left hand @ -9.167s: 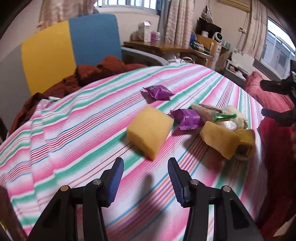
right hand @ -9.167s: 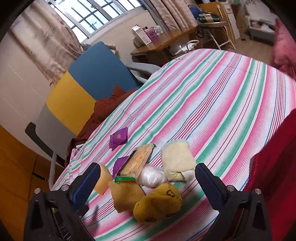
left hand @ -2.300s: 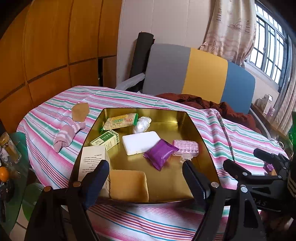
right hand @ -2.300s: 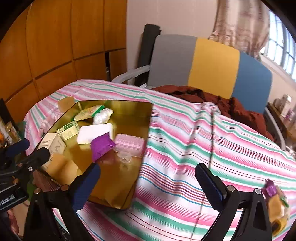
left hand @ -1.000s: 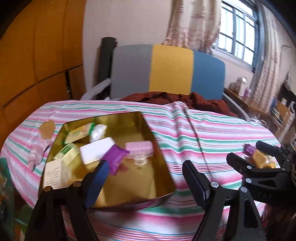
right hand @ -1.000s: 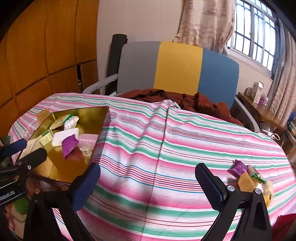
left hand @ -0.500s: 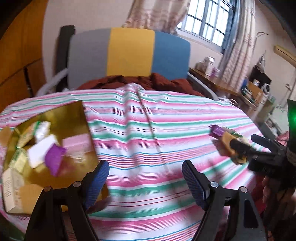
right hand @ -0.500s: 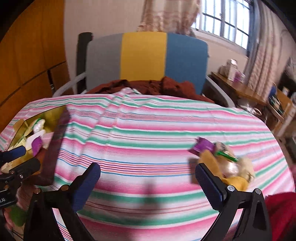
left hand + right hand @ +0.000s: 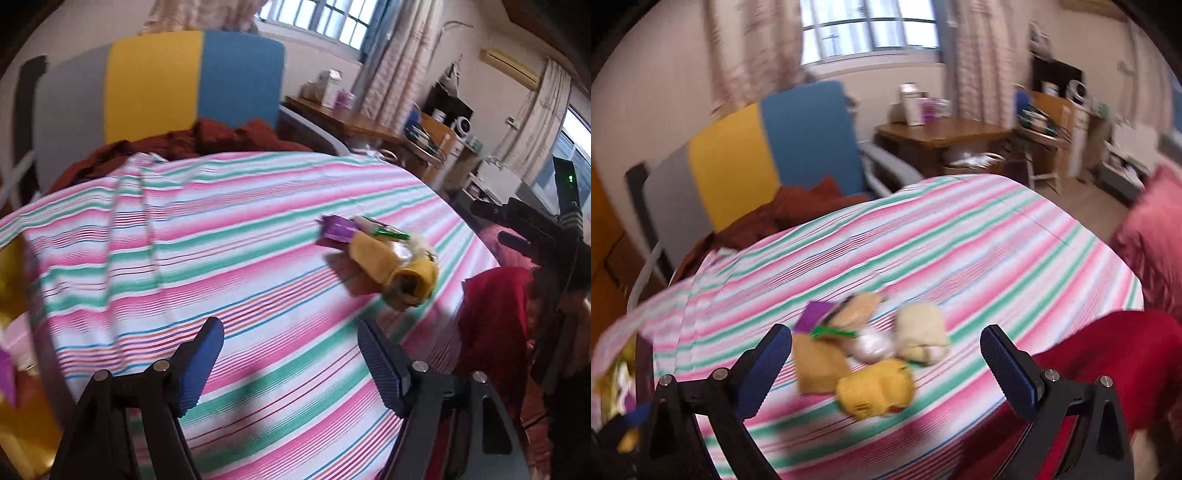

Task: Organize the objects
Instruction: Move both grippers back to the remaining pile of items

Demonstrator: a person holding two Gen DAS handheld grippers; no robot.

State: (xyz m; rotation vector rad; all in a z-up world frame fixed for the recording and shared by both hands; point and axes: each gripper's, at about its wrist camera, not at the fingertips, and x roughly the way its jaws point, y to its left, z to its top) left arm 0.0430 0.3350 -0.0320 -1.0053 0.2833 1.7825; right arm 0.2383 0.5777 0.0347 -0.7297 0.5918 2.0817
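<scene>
A small heap of objects lies near the right edge of the striped tablecloth [image 9: 221, 236]: a purple packet [image 9: 338, 227], a tan pouch [image 9: 373, 258], a yellow rolled sock [image 9: 413, 284], a cracker pack with a green tab [image 9: 857, 314] and a cream bundle [image 9: 921, 334]. The left gripper [image 9: 290, 363] is open and empty, short of the heap. The right gripper [image 9: 886, 362] is open and empty, with the heap between its fingers in its own view. It also shows at the right in the left wrist view [image 9: 517, 225]. The gold tray [image 9: 11, 280] is at the far left edge.
A grey, yellow and blue chair [image 9: 166, 81] with a rust-brown cloth [image 9: 207, 140] stands behind the table. A wooden desk [image 9: 942, 136] with clutter is at the back right. Red fabric [image 9: 1108, 354] lies at the table's right edge.
Both views have swung right, away from the gold tray and toward the heap. The heap is nearer and larger in both views. Both grippers stay open.
</scene>
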